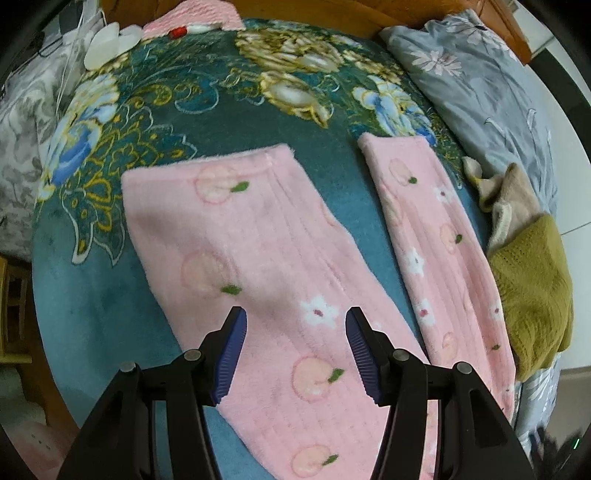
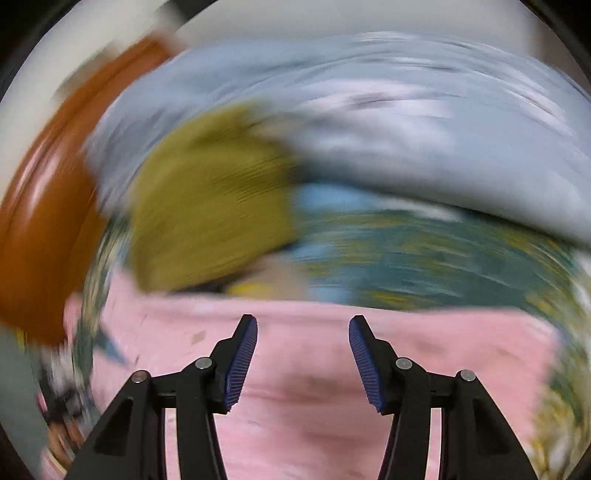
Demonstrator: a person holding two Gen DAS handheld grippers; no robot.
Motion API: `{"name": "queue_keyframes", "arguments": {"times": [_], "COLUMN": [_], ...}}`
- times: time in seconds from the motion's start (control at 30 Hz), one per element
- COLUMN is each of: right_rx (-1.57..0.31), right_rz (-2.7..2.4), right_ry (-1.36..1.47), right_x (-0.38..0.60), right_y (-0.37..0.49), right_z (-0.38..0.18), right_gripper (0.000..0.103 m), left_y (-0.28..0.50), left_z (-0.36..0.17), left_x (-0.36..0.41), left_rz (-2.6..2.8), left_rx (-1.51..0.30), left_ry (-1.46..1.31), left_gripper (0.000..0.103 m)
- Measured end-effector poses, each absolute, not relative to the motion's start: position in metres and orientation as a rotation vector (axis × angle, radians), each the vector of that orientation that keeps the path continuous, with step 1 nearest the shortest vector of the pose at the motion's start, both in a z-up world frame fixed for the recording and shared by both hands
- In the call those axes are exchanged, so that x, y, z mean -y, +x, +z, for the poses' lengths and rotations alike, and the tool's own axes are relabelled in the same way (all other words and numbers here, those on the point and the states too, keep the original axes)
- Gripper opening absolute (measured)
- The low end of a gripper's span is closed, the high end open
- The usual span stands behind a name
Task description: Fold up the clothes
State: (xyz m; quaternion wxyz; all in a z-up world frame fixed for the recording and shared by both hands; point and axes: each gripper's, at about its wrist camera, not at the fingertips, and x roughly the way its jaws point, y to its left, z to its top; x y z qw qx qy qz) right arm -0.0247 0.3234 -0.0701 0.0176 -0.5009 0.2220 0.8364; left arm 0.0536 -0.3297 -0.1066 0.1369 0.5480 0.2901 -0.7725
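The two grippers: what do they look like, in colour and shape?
The left gripper and the right gripper look the same: black angular linkage arms with round silver pivot pins, ending in two tapered fingers with ribbed dark blue pads. No cables, markings or sleeves show.

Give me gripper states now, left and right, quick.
Left hand-held gripper: open, empty, above the pink pajama pants.
Right hand-held gripper: open, nothing between its fingers; view blurred.

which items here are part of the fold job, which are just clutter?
Job: pink fleece trousers, spread flat on the teal floral blanket; olive knit and beige garment probably queued.

Clutter: grey floral quilt, pink knitted piece, white items.
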Motion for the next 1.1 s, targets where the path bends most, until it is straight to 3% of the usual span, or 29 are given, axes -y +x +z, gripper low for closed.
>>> {"name": "queue_keyframes", "arguments": {"times": [0.2,0.37,0.47,0.57,0.63,0.67,0.87,0.97,1.1], "right_rx": [-0.121,0.394,0.552,0.588,0.604,0.604,0.455,0.496,0.534], "right_rz": [2.822,2.793,2.729,2.676,2.641,2.629,2.814,2.974,2.971], "right_ry": [-1.85,-1.923,-1.968,-2.022,-2.05,-2.056,-1.873,-1.882,-2.098], "right_x": [-0.147,-0.069,-0.05,-0.047,-0.047,-0.047,-0.031,-0.001,0.026], "right_y": [-0.13,-0.181,-0.196,-0.202,-0.202,-0.202,-0.169,-0.113,-0.049], "right_z": [-0.101,-0.128,-0.146,-0.16,-0.166,-0.167,-0.11,-0.084,-0.113], "right_gripper": [0.056,0.056,0.056,0.044,0.017,0.012,0.008,0.008,0.008], "left_y": [0.059,0.055,0.051,0.046,0.044,0.043,0.045,0.048,0.049], "left_z": [-0.109,-0.118,-0.125,-0.132,-0.136,-0.137,-0.138,-0.138,-0.133], "left_x": [0.34,0.344,0.343,0.34,0.339,0.339,0.345,0.35,0.345], "left_rz": [-2.216,-2.199,-2.192,-2.186,-2.184,-2.185,-2.188,-2.191,-2.262], "left_rx": [-0.925,-0.983,-1.004,-1.022,-1.033,-1.041,-1.135,-1.23,-1.371], "left_ry": [1.535,1.531,1.548,1.568,1.579,1.581,1.562,1.539,1.555], "left_gripper": [0.057,0.057,0.057,0.057,0.057,0.057,0.057,0.057,0.057]}}
